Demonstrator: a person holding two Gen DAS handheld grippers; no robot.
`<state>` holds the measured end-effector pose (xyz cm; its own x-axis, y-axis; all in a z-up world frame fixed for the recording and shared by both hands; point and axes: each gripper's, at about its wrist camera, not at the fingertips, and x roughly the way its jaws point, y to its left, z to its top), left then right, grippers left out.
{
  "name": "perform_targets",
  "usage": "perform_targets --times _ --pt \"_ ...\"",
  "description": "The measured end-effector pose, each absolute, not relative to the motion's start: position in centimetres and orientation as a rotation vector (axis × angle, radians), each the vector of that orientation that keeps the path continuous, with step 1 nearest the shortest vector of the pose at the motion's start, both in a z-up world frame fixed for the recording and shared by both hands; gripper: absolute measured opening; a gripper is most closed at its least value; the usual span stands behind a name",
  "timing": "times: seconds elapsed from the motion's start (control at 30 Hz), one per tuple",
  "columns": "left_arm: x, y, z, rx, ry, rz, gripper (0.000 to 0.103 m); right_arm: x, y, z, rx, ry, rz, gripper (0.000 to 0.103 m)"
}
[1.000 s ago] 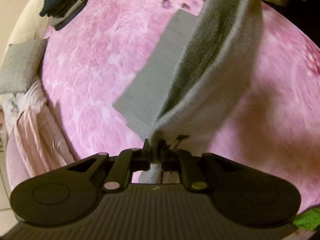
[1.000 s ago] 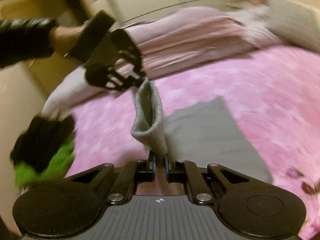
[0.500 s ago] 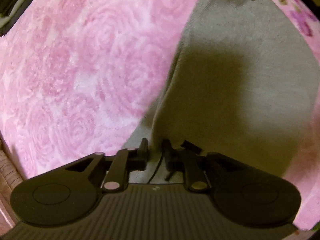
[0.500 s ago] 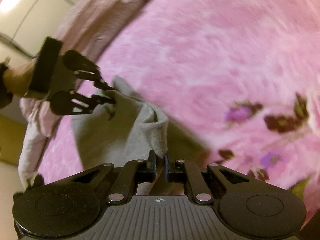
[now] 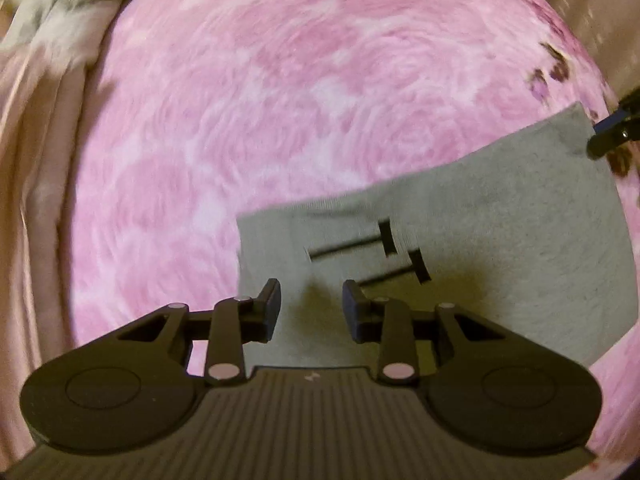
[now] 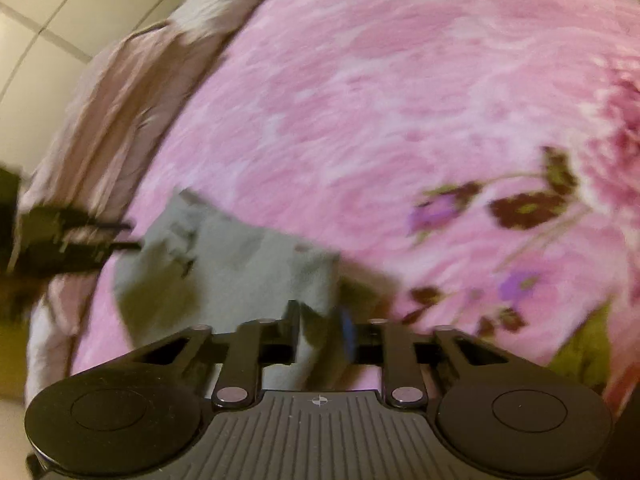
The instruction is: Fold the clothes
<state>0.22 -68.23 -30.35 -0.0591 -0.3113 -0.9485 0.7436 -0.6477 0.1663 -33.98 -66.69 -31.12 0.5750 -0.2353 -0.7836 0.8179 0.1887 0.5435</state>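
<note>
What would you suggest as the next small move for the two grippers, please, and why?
Probably lift both grippers clear. The grey garment lies folded flat on the pink blanket; the left gripper stands open, and the right gripper is opening with cloth between its jaws.

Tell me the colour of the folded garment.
Grey garment, with black drawstrings; clearest in the left wrist view.

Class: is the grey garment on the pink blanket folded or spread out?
Folded: the grey garment lies flat as a compact rectangle with straight edges on the pink blanket.
</note>
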Motion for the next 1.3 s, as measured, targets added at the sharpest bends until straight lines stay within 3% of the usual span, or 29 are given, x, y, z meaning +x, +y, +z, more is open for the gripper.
perform_targets --times 0.13,0.37,0.6,0.67,0.8,1.0,1.2,1.3 --pt "0.8 -68.8 -33.1 1.418 0.544 -1.736 0.029 -35.0 -67.0 -32.1 1.179 0.632 -0.869 0.010" --pt "0.7 -69.5 -35.1 1.430 0.550 -1.692 0.030 -31.6 -65.5 -27.0 0.841 0.652 -0.787 0.011" --pt "0.9 -70.3 -34.8 1.406 0.591 -1.684 0.029 -31.0 -68.1 -32.5 0.972 0.746 -0.762 0.011" --pt "1.8 -70.2 -33.7 1.376 0.596 -1.657 0.029 -31.2 -67.9 -31.8 0.927 0.775 -0.763 0.012" --pt "4.7 -68.1 -31.1 1.272 0.675 -1.584 0.029 -30.3 -66.0 -29.8 0.880 0.784 -0.688 0.023" --pt "7.4 -62.8 -31.6 1.223 0.765 -1.533 0.029 -25.1 -60.7 -31.0 0.830 0.811 -0.441 0.024" --pt "8.5 -62.3 -34.2 1.154 0.704 -1.586 0.038 -24.9 -56.9 -33.4 0.735 0.842 -0.446 0.024" --pt "8.9 -61.4 -33.0 1.133 0.679 -1.578 0.034 -24.6 -55.6 -32.0 0.704 0.860 -0.498 0.025"
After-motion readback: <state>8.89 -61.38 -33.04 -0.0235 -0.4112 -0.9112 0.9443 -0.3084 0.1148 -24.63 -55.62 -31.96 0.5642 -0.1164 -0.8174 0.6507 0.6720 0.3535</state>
